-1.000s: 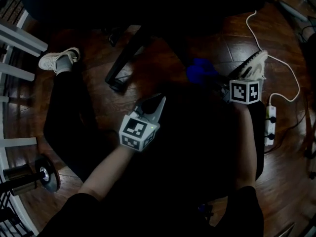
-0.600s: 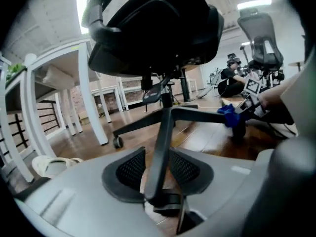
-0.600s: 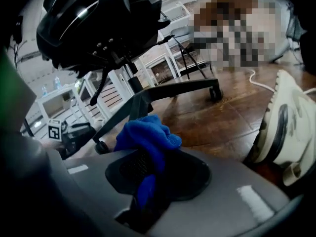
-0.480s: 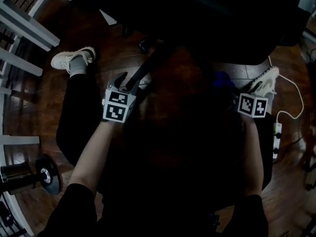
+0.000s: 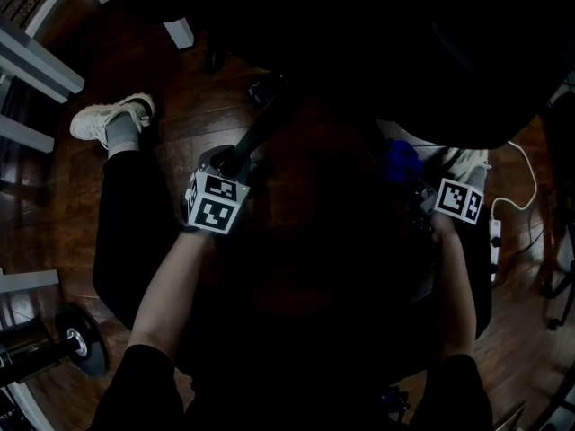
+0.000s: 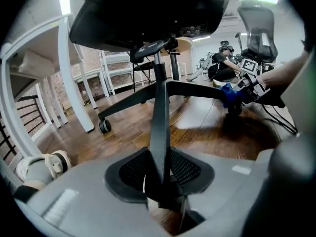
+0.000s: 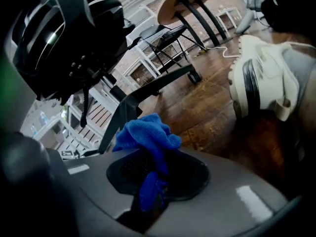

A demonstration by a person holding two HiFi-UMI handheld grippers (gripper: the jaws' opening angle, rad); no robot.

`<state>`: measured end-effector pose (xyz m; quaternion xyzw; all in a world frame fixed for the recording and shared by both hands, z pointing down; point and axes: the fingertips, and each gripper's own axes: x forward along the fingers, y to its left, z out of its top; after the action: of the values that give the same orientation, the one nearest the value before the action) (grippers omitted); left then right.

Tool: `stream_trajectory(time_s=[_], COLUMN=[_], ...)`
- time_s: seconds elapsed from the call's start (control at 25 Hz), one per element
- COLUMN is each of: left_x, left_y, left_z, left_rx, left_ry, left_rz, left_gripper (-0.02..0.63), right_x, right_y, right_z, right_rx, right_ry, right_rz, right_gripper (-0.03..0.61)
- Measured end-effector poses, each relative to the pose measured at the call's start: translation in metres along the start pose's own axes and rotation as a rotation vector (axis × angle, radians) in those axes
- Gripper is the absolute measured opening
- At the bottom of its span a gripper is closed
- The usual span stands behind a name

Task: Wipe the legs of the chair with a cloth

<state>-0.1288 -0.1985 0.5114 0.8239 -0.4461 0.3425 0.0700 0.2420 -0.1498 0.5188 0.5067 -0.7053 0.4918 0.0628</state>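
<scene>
Under the dark seat of an office chair (image 6: pixel 148 14), the left gripper (image 6: pixel 160 177) has one chair leg (image 6: pixel 159 132) between its jaws. The jaws have just been closing, and both black pads now press on the sides of that leg, close to its outer end. From the head view the same left gripper (image 5: pixel 229 160) sits at the tip of the leg (image 5: pixel 256 133), which runs up and away toward the middle of the chair. The right gripper (image 7: pixel 153 181) is clamped narrowly on a blue cloth (image 7: pixel 145 135); one strip of it is pinched between the pads and the rest bunches out in front of the jaws. Seen from the left gripper view, the cloth (image 6: pixel 229 95) sits at the outer end of a second leg (image 6: pixel 197 89), on the far side of the chair's middle post. The head view shows the right gripper (image 5: pixel 418 187) well apart from the left one, with the cloth (image 5: pixel 402 162) just ahead of it. A wheel (image 6: pixel 103 126) stands on the wooden floor (image 6: pixel 207 127) at the end of a third leg. A white shoe (image 7: pixel 266 78) rests on the floor just beside the right gripper, and another shoe (image 5: pixel 103 119) lies out to the left. A white cable (image 5: pixel 526 182) curls across the floor at the right.
</scene>
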Motion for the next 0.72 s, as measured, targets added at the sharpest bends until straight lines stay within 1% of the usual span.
stream_trajectory(time_s=[0.08, 0.28, 0.36, 0.48, 0.52, 0.6, 0.64, 0.68, 0.72], left_x=[0.005, 0.017, 0.025, 0.044, 0.050, 0.054, 0.051, 0.045, 0.039], left_y=[-0.002, 0.005, 0.014, 0.030, 0.036, 0.050, 0.055, 0.058, 0.055], left_z=[0.003, 0.007, 0.010, 0.016, 0.017, 0.022, 0.027, 0.033, 0.039], left_rx=[0.002, 0.012, 0.032, 0.089, 0.116, 0.192, 0.228, 0.247, 0.245], left_ry=[0.003, 0.008, 0.013, 0.039, 0.050, 0.047, 0.029, 0.002, -0.029], left_rz=[-0.024, -0.057, -0.074, -0.079, -0.065, -0.001, 0.042, 0.078, 0.099], left_gripper=[0.138, 0.138, 0.140, 0.154, 0.169, 0.189, 0.189, 0.189, 0.189], right_x=[-0.004, -0.006, -0.005, -0.001, 0.001, 0.006, 0.009, 0.012, 0.015], right_y=[-0.002, 0.003, 0.009, 0.024, 0.031, 0.045, 0.052, 0.059, 0.065], right_z=[-0.003, -0.011, -0.016, -0.024, -0.028, -0.039, -0.044, -0.049, -0.053], right_rx=[0.048, 0.102, 0.092, 0.026, -0.009, -0.057, -0.075, -0.095, -0.112], right_ry=[0.007, -0.004, -0.009, -0.007, -0.006, 0.003, 0.011, 0.017, 0.022], right_rz=[-0.002, -0.005, 0.026, 0.053, 0.067, 0.085, 0.089, 0.097, 0.108], right_gripper=[0.097, 0.091, 0.091, 0.092, 0.094, 0.095, 0.095, 0.095, 0.097])
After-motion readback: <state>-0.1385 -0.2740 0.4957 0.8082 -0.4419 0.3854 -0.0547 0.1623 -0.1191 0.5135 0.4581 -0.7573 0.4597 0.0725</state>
